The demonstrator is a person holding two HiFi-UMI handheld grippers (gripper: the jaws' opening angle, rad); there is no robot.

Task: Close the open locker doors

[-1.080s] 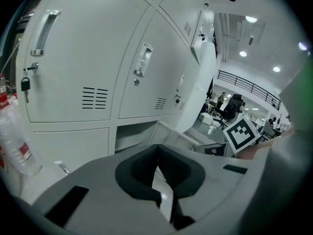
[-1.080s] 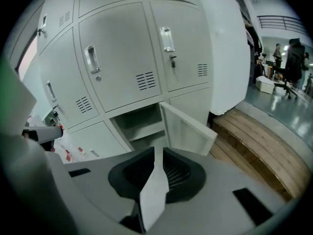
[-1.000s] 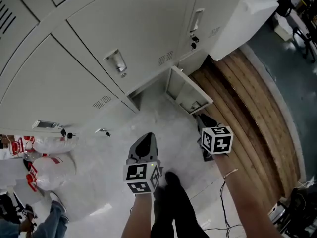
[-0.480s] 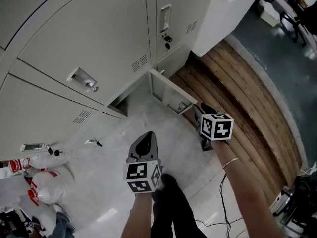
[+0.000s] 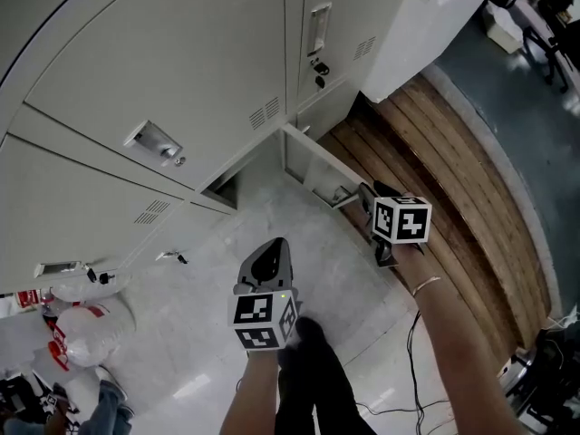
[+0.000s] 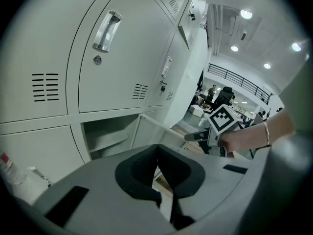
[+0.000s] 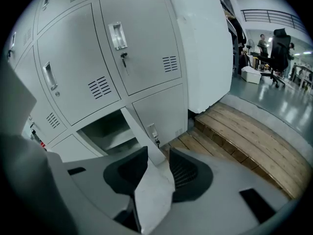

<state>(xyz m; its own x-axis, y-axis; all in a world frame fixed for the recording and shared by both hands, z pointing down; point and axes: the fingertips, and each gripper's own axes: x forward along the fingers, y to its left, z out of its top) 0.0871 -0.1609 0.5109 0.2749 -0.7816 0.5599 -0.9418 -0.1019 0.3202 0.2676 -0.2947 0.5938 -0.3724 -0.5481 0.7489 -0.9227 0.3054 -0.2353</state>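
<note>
**Right tongs at free edge of the open bottom door**

1 door (image 5: pixel 319 166) seen open. It is in the bottom row of the lockers (image 5: pixel 181 71), swung out over the floor (image 5: pixel 272 211), roughly square to the locker face. Its hinge end sits at the right side of the opening. Its free edge, with the latch, points out toward the wooden step (image 5: pixel 435 152).

Right tongs (image 5: pixel 365 191): jaws apart, and they have just been opening. In the right gripper view the door's free edge runs into the gap between them. Whether a pad touches it: cannot tell. Forearm stretched forward, tongs pitched down at the door.

Left tongs (image 5: pixel 266 250): jaws together, nothing in them. They hang over bare floor, well apart from the door, tips aimed down toward the opening.

Judgement: the right hand is nearer. Closing calls for swinging the free edge leftward in the head view, into the opening. Risk: the edge slips out of the gap.
</note>
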